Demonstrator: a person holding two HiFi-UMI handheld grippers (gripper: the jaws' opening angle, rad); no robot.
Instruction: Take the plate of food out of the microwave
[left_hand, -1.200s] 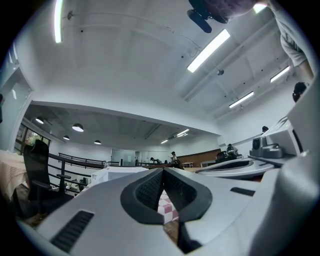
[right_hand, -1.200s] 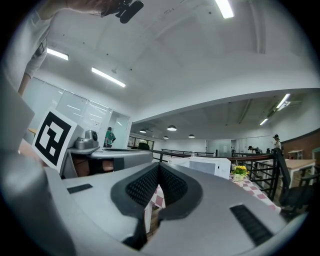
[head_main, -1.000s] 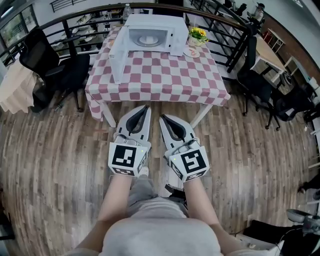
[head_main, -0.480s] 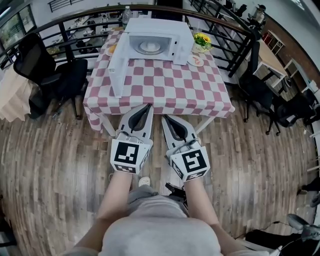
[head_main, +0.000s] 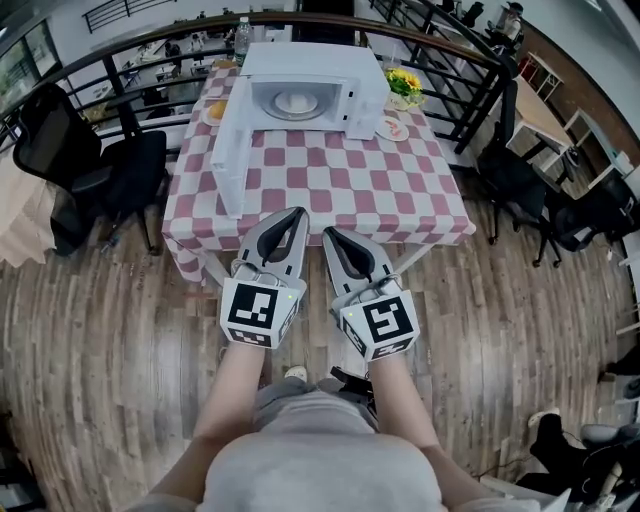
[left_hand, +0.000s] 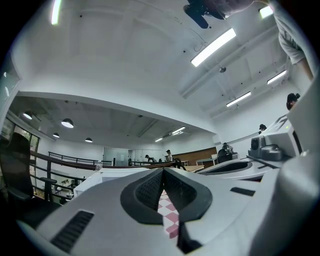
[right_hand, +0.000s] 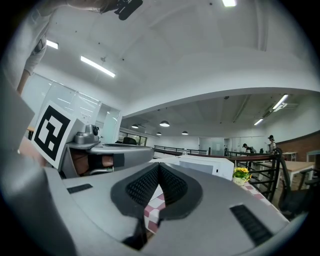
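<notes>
While both pairs of jaws sit pressed together on nothing, your left gripper (head_main: 296, 214) and right gripper (head_main: 329, 236) hover side by side at the near edge of the table (head_main: 330, 185). The plate of food (head_main: 293, 102) sits inside the open microwave (head_main: 320, 62) at the far end, door (head_main: 228, 160) swung left. It's dead ahead and well apart from both tips, your left lined up slightly straighter.

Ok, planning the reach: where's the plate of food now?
In the head view, the plate of food sits inside the open microwave, far end of the table, left of the flowers.
</notes>
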